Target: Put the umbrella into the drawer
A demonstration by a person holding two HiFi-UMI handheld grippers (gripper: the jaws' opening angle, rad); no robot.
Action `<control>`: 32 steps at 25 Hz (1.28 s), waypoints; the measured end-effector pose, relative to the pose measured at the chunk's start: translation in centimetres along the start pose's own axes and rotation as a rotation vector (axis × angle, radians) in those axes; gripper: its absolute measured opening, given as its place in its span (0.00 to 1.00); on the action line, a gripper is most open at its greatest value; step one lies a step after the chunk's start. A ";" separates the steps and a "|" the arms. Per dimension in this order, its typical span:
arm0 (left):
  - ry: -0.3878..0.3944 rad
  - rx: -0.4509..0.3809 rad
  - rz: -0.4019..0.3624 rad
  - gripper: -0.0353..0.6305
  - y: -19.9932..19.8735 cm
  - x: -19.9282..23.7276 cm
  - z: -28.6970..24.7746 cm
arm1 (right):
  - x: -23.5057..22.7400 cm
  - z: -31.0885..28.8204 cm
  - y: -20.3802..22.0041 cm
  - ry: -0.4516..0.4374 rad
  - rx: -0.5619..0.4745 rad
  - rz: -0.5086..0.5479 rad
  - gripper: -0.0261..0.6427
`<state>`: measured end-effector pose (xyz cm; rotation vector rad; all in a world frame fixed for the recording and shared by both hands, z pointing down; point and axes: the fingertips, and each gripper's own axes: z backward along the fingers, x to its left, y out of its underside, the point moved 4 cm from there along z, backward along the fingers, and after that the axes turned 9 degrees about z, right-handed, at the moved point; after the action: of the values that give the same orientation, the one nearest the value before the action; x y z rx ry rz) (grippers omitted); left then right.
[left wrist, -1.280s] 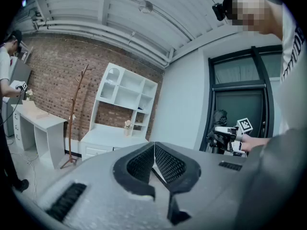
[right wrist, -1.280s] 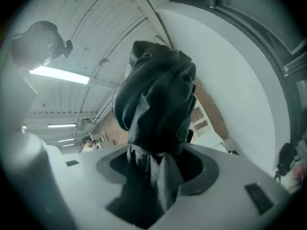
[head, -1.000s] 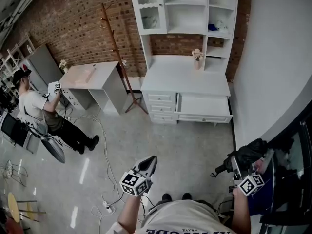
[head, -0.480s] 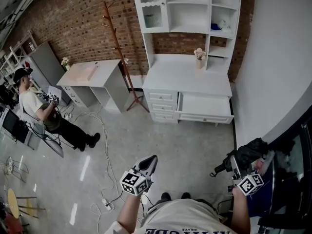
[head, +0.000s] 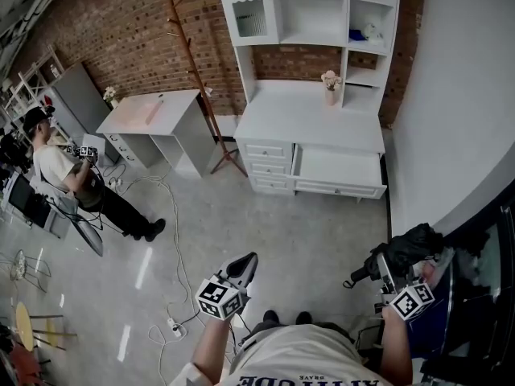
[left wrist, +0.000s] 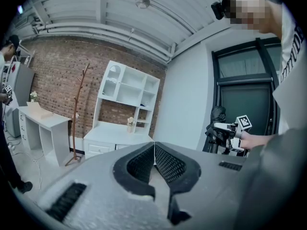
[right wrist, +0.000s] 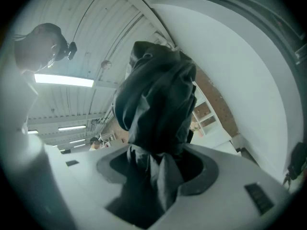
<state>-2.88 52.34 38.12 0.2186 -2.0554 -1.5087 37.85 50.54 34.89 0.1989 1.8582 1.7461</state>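
While the right claw (head: 393, 273) clamps the folded black umbrella (head: 409, 246) near right, carry it level to the open drawer (head: 338, 170) of the far desk (head: 306, 123); left claw (head: 245, 267) is closed, empty.

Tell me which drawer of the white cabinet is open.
The wide drawer on the right, pulled out; the three small drawers stacked at its left are shut.
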 end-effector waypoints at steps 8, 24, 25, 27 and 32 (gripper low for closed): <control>-0.040 -0.005 -0.015 0.09 0.3 -1.9 -1.1 | -2.1 -0.5 0.4 -0.066 0.015 -0.009 0.42; -0.036 0.000 -0.012 0.09 0.0 -0.8 -5.5 | -4.5 -4.6 0.5 -0.097 0.032 -0.019 0.42; -0.033 0.000 -0.009 0.09 -0.2 -0.4 -6.0 | -4.7 -5.0 0.4 -0.094 0.034 -0.018 0.42; -0.024 0.001 -0.002 0.09 -0.7 0.2 -7.1 | -5.1 -5.8 0.4 -0.086 0.038 -0.021 0.42; 0.001 0.012 0.007 0.09 -1.8 2.4 -10.3 | -5.6 -8.3 0.2 -0.060 0.054 -0.020 0.42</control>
<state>0.28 42.20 39.34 0.2168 -2.0625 -1.4924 38.24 40.67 36.63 0.2505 1.8587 1.6605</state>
